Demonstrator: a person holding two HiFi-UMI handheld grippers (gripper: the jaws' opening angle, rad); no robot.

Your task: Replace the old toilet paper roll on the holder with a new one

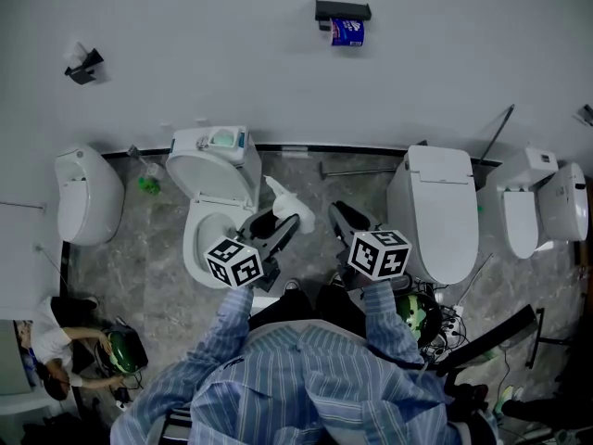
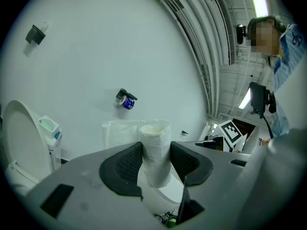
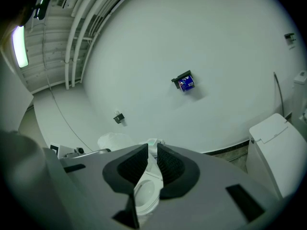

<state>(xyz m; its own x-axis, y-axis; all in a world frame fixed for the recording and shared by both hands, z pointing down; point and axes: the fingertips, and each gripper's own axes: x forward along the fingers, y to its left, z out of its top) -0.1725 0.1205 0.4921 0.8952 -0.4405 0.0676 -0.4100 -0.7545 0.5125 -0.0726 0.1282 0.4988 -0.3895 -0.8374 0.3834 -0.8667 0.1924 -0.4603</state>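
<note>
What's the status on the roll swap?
Left gripper shut on white paper roll. Right gripper jaws nearly together, empty. Wall holder carries a blue roll, untouched. Open toilet below left gripper.

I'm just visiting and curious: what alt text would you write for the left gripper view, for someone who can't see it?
The left gripper clamps an upright white paper roll between its two dark jaws, seen from just behind them. Beyond is a white wall with a holder carrying a blue-wrapped roll, and an open toilet at the left edge.
</note>
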